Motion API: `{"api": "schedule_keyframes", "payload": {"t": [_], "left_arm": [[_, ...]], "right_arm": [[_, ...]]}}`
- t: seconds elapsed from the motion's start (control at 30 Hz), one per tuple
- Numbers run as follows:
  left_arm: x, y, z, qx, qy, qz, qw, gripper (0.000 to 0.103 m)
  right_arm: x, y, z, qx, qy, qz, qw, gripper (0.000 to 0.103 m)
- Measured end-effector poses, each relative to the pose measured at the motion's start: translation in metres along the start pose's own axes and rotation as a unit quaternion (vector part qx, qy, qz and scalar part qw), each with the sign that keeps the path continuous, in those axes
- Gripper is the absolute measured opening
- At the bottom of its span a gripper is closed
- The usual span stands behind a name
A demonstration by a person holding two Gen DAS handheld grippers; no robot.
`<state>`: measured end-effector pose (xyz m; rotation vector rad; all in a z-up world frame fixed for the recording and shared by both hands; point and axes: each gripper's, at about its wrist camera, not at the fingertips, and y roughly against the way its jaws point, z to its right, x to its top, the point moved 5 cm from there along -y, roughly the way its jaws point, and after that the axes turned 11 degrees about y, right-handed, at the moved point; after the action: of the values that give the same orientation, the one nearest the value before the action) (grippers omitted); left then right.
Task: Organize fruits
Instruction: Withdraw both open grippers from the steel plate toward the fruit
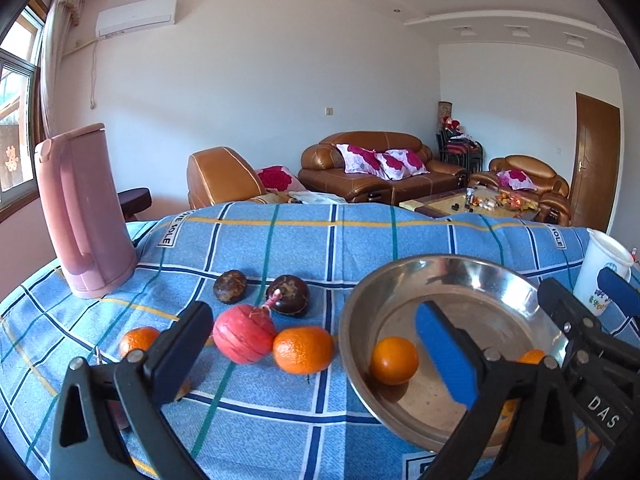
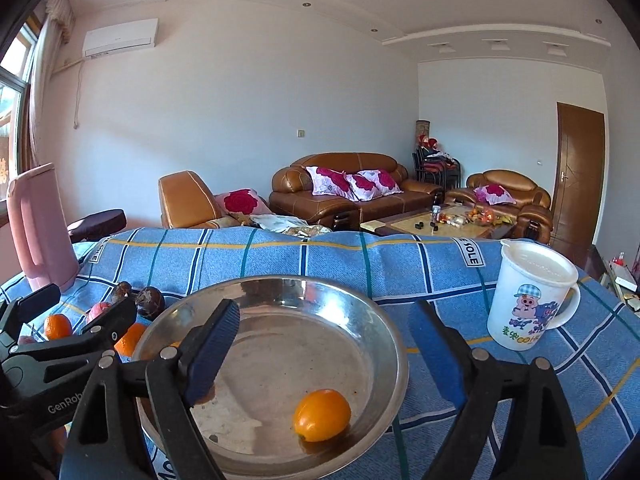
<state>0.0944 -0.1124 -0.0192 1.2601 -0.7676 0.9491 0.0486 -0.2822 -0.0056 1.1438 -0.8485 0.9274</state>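
1. The left gripper (image 1: 316, 354) is held low over the counter (image 1: 280, 412) and angled slightly downward; its fingers (image 1: 446, 354) are spread wide with nothing gripped.
2. The right gripper (image 2: 324, 350) is held in a similar downward tilt over the metal bowl (image 2: 384, 332); its fingers (image 2: 212, 350) are also parted and empty.
3. One small orange (image 2: 322, 415) is seen in the bowl, lying between the right fingers and nearer the camera than their tips.
4. Between the left fingers, on the blue checked cloth, a mandarin (image 1: 303, 350) and a red fruit (image 1: 244, 334) are seen, with two dark brown fruits (image 1: 287, 295) beyond the fingertips.
5. A second mandarin (image 1: 138, 340) is partly hidden behind the left-hand finger.
6. A white lidded mug (image 2: 532, 296) stands beyond the right-hand finger; a pink kettle (image 1: 86, 212) stands far to the left.
7. A further orange shape in the bowl is mostly hidden behind the fingers in the left view.
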Motion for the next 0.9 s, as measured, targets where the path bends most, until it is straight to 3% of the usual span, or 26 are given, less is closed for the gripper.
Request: {"api": "schedule_keyframes", "payload": {"t": [0.9], "left_arm": [[-0.012,0.032,-0.05,-0.012,0.002,-0.016,0.9998,0.103]], "right_arm": [[-0.011,0.025,-0.015,-0.025,-0.026,-0.015,0.999,0.089]]}}
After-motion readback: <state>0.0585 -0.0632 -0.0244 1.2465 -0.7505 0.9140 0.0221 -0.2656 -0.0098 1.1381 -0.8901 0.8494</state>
